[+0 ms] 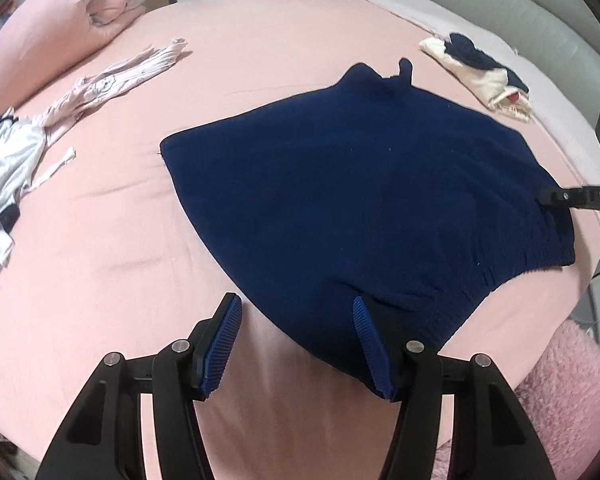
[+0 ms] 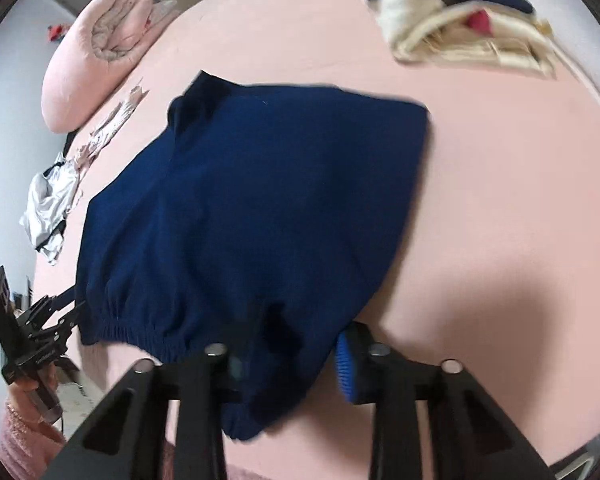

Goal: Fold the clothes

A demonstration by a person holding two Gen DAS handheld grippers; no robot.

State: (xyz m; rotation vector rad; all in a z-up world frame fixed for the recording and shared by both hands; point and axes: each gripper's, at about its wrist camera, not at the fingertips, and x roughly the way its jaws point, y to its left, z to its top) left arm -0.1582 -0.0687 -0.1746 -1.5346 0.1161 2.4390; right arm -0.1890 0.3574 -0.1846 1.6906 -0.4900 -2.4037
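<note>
- Lying spread on the pink bed sheet (image 1: 100, 248), the navy sweater (image 1: 360, 184) is the landmark: sleeves apparently folded in, ribbed hem towards the person, collar at the far end.
- Left gripper (image 1: 296, 344) stands wide open at the sweater's near-left hem corner; one blue pad sits at the fabric edge, the other over bare sheet, holding nothing. Closing from here could catch only the top layer, or pinch the sheet along with it, dragging bedding into the fold.
- Right gripper (image 2: 288, 364) straddles the near-right hem corner, with cloth between its fingers; its jaws look parted, but blur and covering fabric mean I cannot tell whether it grips. A shallow bite could slip mid-lift.
- Uneven lifting would skew the fold and likely spill the tucked sleeves.
- Beyond the sweater's collar, the cream-and-navy pile (image 2: 460, 20) and, off its left side, the loose pale garments (image 1: 8, 168) seem well apart, so snagging looks unlikely.
</note>
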